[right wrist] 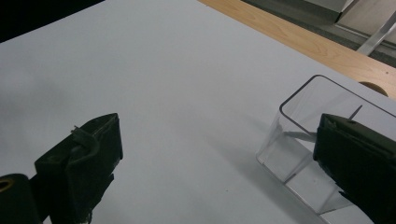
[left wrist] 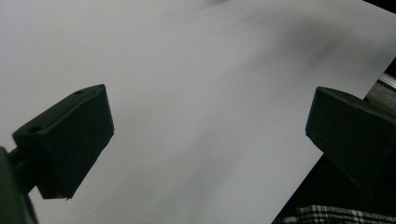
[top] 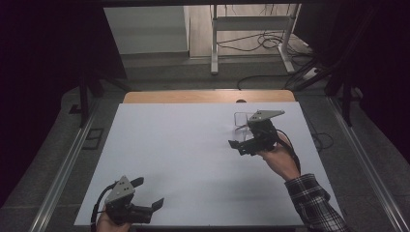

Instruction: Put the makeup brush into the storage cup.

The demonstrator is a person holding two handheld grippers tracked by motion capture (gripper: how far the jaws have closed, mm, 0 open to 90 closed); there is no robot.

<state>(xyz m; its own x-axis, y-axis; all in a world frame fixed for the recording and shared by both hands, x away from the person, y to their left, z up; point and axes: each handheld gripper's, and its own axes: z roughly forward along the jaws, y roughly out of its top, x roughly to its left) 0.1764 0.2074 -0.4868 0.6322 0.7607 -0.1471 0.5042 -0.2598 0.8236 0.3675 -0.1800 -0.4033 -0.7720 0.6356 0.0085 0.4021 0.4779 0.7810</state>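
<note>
One clear plastic box (right wrist: 322, 154) on the white surface (top: 193, 159), beside the right tongs (top: 241, 141), spread; left tongs (top: 147, 193) spread, idle; straddle one wall squarely before closing.

A clear, rectangular plastic container (right wrist: 322, 140) with rounded corners stands upright and open-topped (nothing visible inside) at the right of the right gripper view, on the white counter (right wrist: 187, 93).
</note>
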